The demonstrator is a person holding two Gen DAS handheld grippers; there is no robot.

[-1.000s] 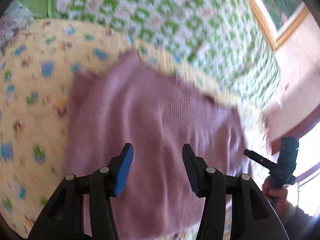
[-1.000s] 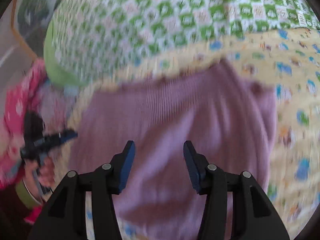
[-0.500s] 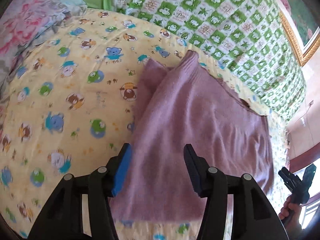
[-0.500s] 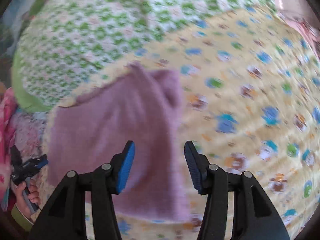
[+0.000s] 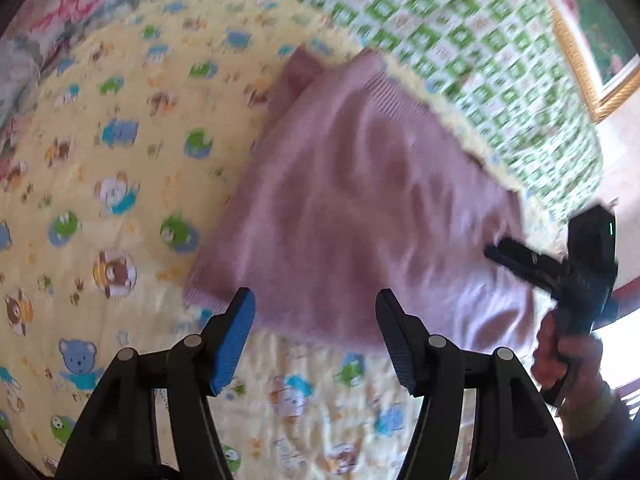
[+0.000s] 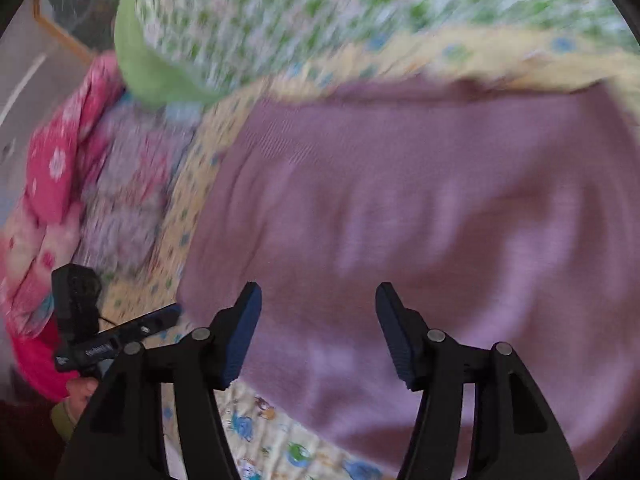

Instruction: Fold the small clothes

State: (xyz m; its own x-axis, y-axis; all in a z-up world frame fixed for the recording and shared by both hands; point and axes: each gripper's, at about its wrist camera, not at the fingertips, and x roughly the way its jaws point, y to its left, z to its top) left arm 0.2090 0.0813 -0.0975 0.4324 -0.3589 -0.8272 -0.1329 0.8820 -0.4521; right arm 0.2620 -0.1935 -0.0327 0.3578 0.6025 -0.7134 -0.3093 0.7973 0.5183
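Observation:
A mauve knitted garment (image 5: 360,208) lies spread flat on a yellow cartoon-print sheet (image 5: 100,184); it fills most of the right wrist view (image 6: 400,208). My left gripper (image 5: 316,336) is open and empty, hovering over the garment's near edge. My right gripper (image 6: 318,328) is open and empty above the garment's lower part. The right gripper also shows in the left wrist view (image 5: 516,260) at the garment's right side, and the left gripper shows in the right wrist view (image 6: 120,332) at the left. Both views are motion-blurred.
A green and white checked blanket (image 5: 460,40) lies beyond the garment. A pink floral bedding pile (image 6: 56,184) sits to the left in the right wrist view. A gold picture frame (image 5: 600,80) is on the wall at the far right.
Both grippers stay open and empty. The left one has pulled back toward the garment's near edge. The right one has swung back over the garment, which now fills its view.

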